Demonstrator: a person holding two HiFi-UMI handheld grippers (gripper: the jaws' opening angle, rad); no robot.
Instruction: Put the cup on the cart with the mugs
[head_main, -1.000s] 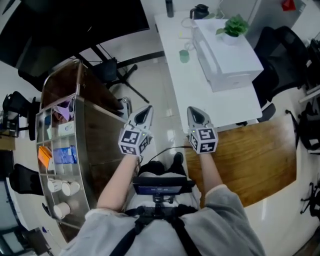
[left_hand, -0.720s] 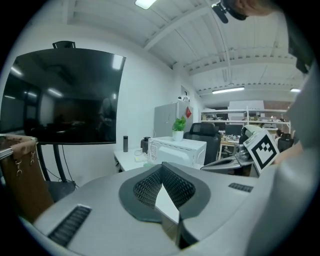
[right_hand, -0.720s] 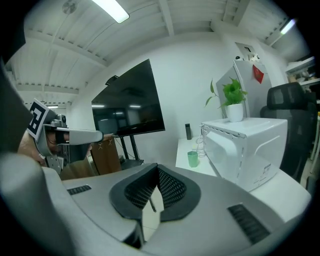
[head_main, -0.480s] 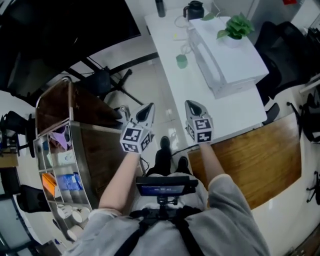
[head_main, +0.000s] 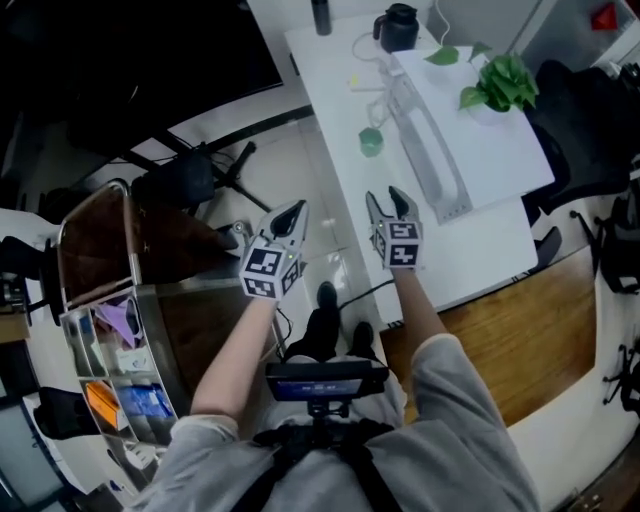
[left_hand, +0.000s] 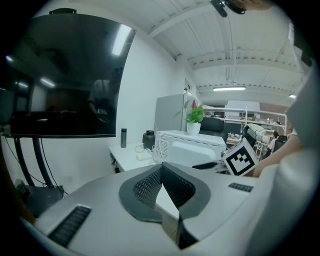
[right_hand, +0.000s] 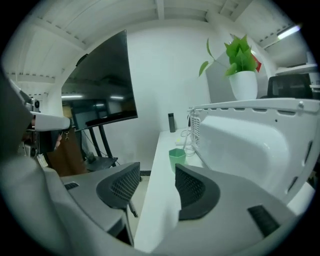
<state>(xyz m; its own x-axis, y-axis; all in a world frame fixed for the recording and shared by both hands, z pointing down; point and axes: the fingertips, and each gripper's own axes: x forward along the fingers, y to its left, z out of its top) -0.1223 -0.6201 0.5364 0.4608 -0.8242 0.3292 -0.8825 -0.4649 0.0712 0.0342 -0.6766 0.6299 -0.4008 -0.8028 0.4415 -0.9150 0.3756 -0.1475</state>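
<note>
Head view, entries from 9 o'clock across to 3 o'clock.

- Cart (head_main: 95, 250): brown top, metal rail, at 9 o'clock of the person, well apart from the counter.
- Left claw (head_main: 296, 210): over the floor, empty. The left gripper view shows its jaws pressed together.
- Green cup (head_main: 371, 142): upright on the white counter (head_main: 330, 80) near its left edge, at 12 o'clock of the right claw and apart from it.
- Right claw (head_main: 385, 200): above the counter edge, jaws part-way apart and opening, nothing between them.
- White appliance (head_main: 470, 130): at 3 o'clock of the cup.
- Potted plant (head_main: 505, 82): on top of the appliance.
</note>
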